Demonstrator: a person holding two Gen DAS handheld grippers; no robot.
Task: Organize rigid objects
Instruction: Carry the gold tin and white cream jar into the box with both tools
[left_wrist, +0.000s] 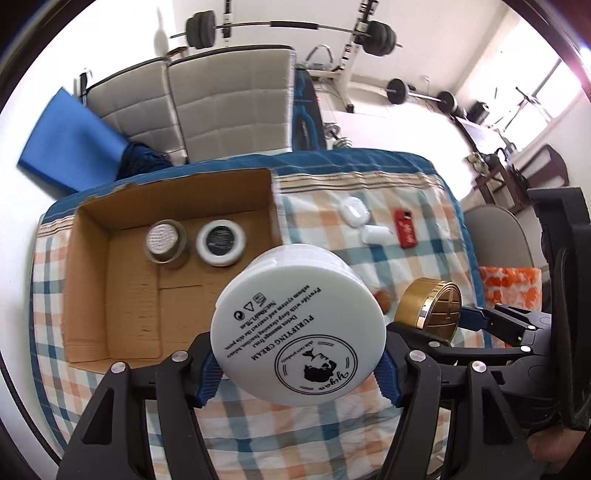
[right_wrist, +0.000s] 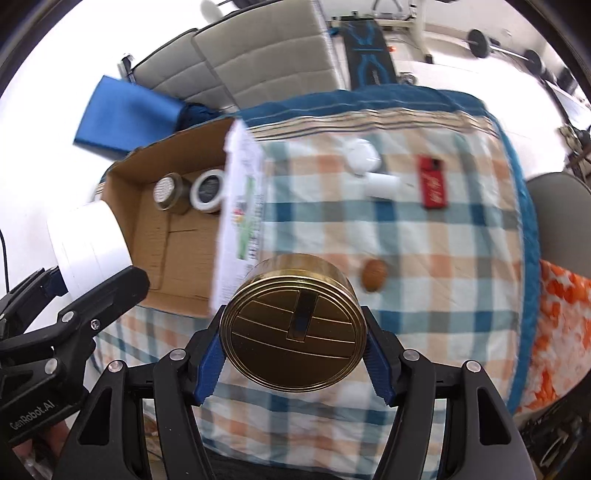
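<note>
My left gripper (left_wrist: 297, 365) is shut on a white cream jar (left_wrist: 297, 328), held bottom toward the camera above the near edge of an open cardboard box (left_wrist: 88, 280). My right gripper (right_wrist: 293, 363) is shut on a round gold tin (right_wrist: 293, 325), held above the checked cloth just right of the box (right_wrist: 125, 199). The gold tin (left_wrist: 430, 306) also shows in the left wrist view and the white jar (right_wrist: 88, 247) in the right wrist view. In the box lie a brown-rimmed jar (left_wrist: 166, 240) and a white-rimmed dark jar (left_wrist: 221, 242).
On the checked tablecloth (right_wrist: 443, 258) lie a white case (right_wrist: 360, 157), a white cylinder (right_wrist: 382, 184), a red phone (right_wrist: 432, 181) and a small brown nut (right_wrist: 375, 278). Grey chairs (left_wrist: 229, 103) stand behind the table. An orange-patterned cloth (right_wrist: 561, 317) is at the right.
</note>
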